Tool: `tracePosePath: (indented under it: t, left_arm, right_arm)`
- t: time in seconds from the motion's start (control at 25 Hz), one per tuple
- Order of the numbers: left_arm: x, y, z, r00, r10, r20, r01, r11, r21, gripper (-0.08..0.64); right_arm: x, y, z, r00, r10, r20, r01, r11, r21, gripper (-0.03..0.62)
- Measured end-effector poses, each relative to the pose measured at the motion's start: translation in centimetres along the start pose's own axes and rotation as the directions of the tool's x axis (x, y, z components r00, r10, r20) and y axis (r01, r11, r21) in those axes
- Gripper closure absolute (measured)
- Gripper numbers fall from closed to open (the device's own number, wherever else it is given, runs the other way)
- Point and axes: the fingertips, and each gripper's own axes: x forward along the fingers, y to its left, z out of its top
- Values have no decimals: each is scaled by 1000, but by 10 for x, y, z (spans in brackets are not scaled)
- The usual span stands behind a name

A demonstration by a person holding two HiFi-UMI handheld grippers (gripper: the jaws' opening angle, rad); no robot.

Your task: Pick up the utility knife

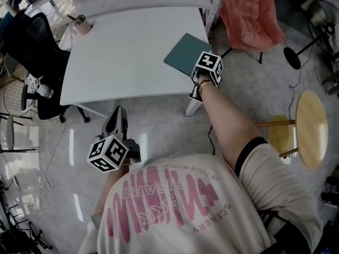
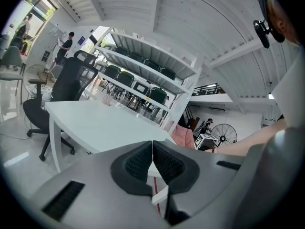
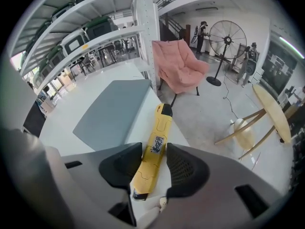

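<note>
The yellow utility knife (image 3: 159, 128) lies at the corner of the white table (image 1: 122, 52), just right of a grey-green mat (image 3: 112, 113). My right gripper (image 3: 153, 152) points steeply down over it, and both dark pads touch the knife's sides near its rear end. In the head view this gripper (image 1: 197, 86) sits at the table's right front corner beside the mat (image 1: 183, 54) and hides the knife. My left gripper (image 1: 116, 115) hangs low over the floor in front of the table, its jaws (image 2: 152, 161) shut with nothing between them.
A pink chair (image 1: 249, 15) stands right of the table and a round wooden stool (image 1: 310, 126) further right. A black office chair (image 1: 37, 46) is at the table's left side. A cup with pens (image 1: 82, 24) stands at the far left corner. Shelving (image 2: 143, 75) lies behind.
</note>
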Motion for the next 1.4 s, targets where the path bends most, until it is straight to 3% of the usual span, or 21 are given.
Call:
tracePosePath:
  t: [0.12,0.68,1.4]
  left_arm:
    - [1,-1,0,1000,-6,-2,6,1000,-4,535]
    - [1,-1,3,1000,-18,8,18,1000,-12,535]
    - [-11,-27,-3,998,-61,2,61,998,13,535]
  right_arm:
    - [-2,0,-2,1000,9,-8,-9,1000,-23,451]
    - [-1,7,-5,999,39,-34,-43,993,-110,460]
    - [-18,-10,-31,995,94,-21,-96,993,-73,463]
